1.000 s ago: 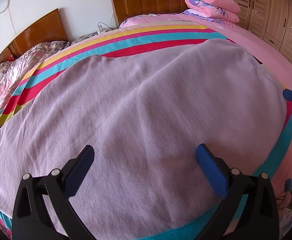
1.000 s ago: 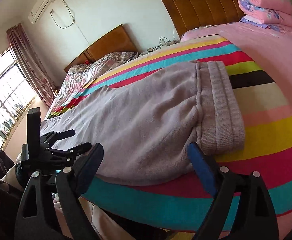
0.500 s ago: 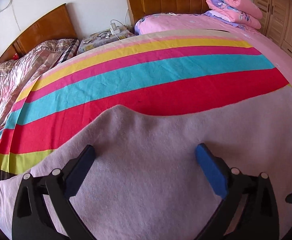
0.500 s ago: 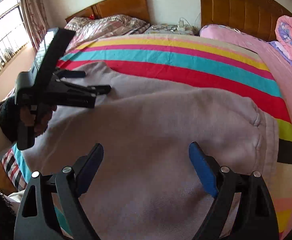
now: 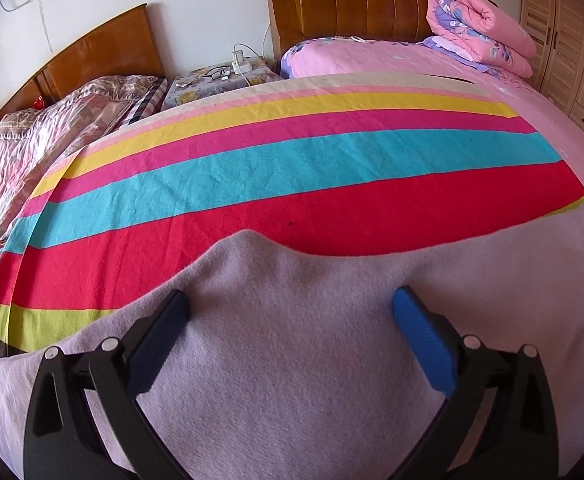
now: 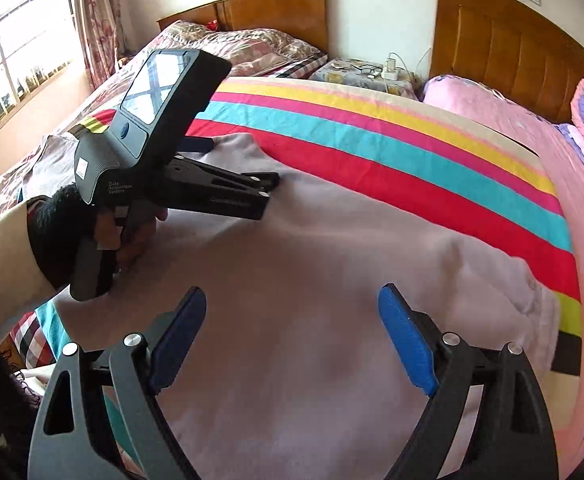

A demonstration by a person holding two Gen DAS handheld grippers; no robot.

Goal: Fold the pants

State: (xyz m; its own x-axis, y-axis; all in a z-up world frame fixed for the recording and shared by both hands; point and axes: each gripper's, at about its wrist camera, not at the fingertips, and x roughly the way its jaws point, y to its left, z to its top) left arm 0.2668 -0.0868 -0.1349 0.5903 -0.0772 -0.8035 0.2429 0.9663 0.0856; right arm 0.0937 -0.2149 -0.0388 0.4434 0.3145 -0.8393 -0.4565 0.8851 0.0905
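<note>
I see a bed with a striped blanket (image 5: 292,168), and the lilac pants (image 5: 299,360) spread flat along its near edge. At the far left a window (image 6: 8,60) shows only in the right wrist view, then a second bed (image 6: 244,44) and a nightstand (image 5: 220,80) between the headboards. That view alone shows my left gripper (image 6: 236,168) low over the pants' far edge; its jaws stand wide and hold nothing. My right gripper (image 6: 292,344) hangs over the pants, jaws equally wide, empty. A rolled quilt (image 5: 479,28) lies at the far right corner.
</note>
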